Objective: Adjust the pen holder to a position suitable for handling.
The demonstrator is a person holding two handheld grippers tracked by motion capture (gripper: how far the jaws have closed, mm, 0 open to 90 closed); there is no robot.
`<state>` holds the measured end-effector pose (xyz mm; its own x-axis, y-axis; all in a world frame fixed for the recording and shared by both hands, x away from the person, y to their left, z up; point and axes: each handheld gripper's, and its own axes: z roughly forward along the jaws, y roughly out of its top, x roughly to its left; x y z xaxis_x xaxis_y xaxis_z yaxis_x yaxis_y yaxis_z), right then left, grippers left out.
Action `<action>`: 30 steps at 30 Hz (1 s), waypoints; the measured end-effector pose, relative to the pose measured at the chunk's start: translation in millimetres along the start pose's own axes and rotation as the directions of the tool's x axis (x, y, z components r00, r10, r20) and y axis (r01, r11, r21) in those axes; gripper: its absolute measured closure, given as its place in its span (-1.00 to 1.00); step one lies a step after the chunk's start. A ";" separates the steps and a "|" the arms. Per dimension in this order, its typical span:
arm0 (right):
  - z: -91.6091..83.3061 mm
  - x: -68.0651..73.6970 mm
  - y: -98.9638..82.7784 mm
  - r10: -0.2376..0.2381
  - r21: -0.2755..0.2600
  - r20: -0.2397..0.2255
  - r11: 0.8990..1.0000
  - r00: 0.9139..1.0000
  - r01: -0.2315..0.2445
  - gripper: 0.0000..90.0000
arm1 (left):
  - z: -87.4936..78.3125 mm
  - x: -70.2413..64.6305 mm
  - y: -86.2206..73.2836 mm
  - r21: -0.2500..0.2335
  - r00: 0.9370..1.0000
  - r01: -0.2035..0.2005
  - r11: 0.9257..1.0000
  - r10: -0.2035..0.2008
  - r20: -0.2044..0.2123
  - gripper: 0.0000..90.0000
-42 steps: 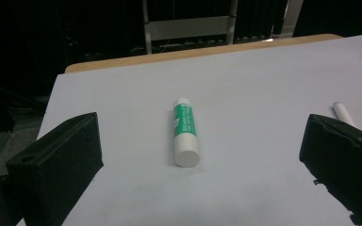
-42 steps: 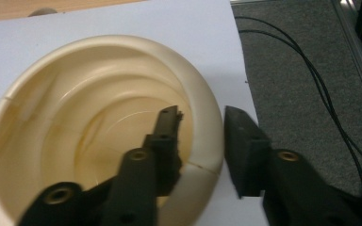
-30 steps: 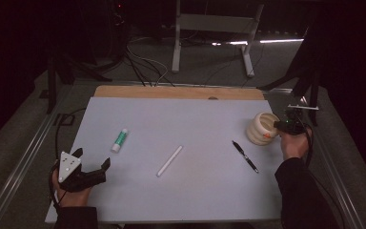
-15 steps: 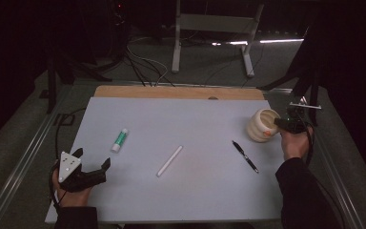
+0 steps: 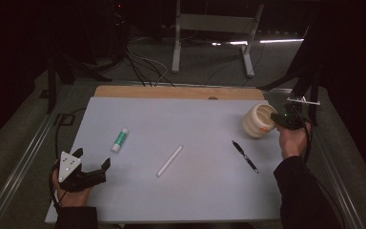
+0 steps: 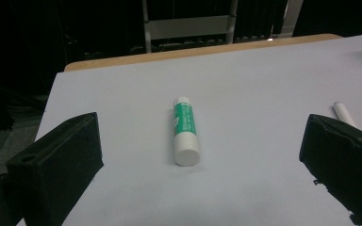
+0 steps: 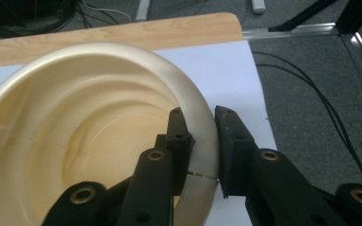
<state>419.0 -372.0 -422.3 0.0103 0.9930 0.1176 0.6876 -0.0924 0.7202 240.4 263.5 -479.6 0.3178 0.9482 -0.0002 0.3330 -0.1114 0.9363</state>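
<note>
A cream ribbed cup is held tilted above the table's right side, its mouth turned towards my right gripper. In the right gripper view the two black jaws pinch the cup's rim, one jaw inside and one outside, so my right gripper is shut on it. My left gripper rests open at the near left corner of the white table sheet. Just ahead of its wide-apart jaws lies a green and white glue stick, also in the high view as the glue stick.
A white chalk-like stick lies mid-table, its tip by the left gripper's right jaw. A black pen lies right of centre. A wooden strip edges the far side; cables and a metal stand sit on the floor beyond.
My right gripper has lifted the cream cup a little off the table and tipped it. The left gripper has stayed put.
</note>
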 end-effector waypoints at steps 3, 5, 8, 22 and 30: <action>-1.7 4.1 1.9 -0.008 -0.006 -0.008 1.000 1.000 0.008 0.73 | 0.0 0.1 0.0 0.000 1.000 0.001 1.000 -0.001 0.000 -0.99; -4.4 11.6 4.9 -0.024 -0.013 -0.023 1.000 0.999 0.024 0.73 | 0.0 0.1 0.0 0.000 1.000 0.001 1.000 -0.001 0.000 -0.99; -5.8 15.9 6.4 -0.029 -0.019 -0.033 0.999 0.999 0.029 0.73 | 0.0 0.2 -0.1 0.000 1.000 0.001 1.000 -0.001 0.000 -0.99; -8.6 45.6 11.2 -0.058 -0.031 -0.095 0.998 0.994 0.055 0.73 | 0.2 0.1 -0.3 0.000 1.000 0.000 1.000 0.000 0.001 -0.99; -7.4 65.5 10.9 -0.089 -0.030 -0.122 0.996 0.989 0.086 0.73 | -0.3 0.4 -0.3 0.001 1.000 0.000 1.000 0.000 0.001 -0.99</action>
<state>421.9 -308.5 -401.6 -0.1392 0.9809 0.1355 0.6635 -0.0092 0.7481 240.1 264.0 -479.8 0.3185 0.9479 -0.0001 0.3335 -0.1119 0.9361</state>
